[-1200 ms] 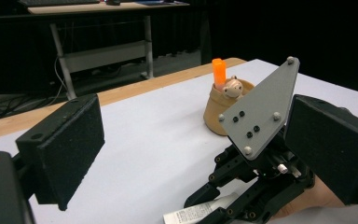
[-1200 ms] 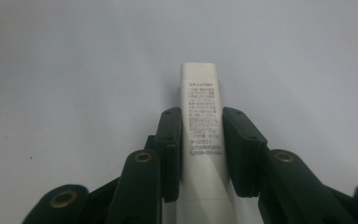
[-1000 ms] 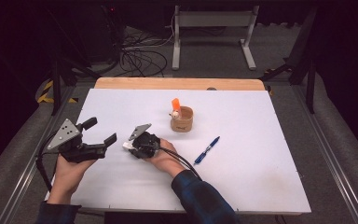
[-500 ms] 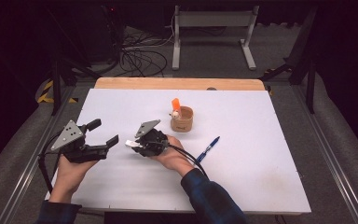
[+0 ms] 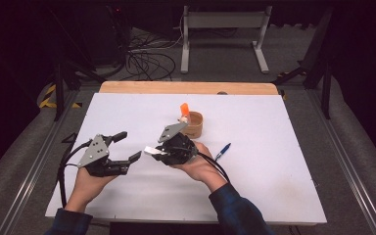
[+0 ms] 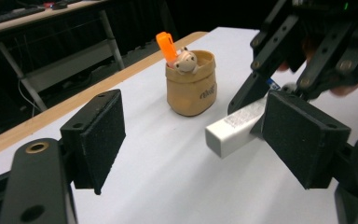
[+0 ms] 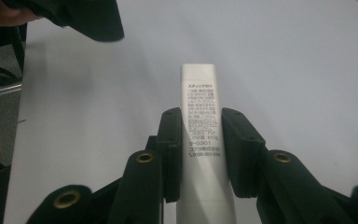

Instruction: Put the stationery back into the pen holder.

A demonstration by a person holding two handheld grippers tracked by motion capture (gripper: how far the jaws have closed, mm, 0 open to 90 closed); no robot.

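We see the right gripper (image 5: 152, 151) clamped on a white, flat-sided plastic stick with printed text (image 7: 199, 140), held off the white worktop (image 5: 274, 196) near the middle of its near edge and pointing at the left gripper (image 5: 127, 147), whose jaws stand wide apart and empty. We judge the stick light, rigid and smooth, so likely slippery; its free end looks best for a second grip. A tan cup with an orange item (image 5: 192, 123) stands toward the far edge.
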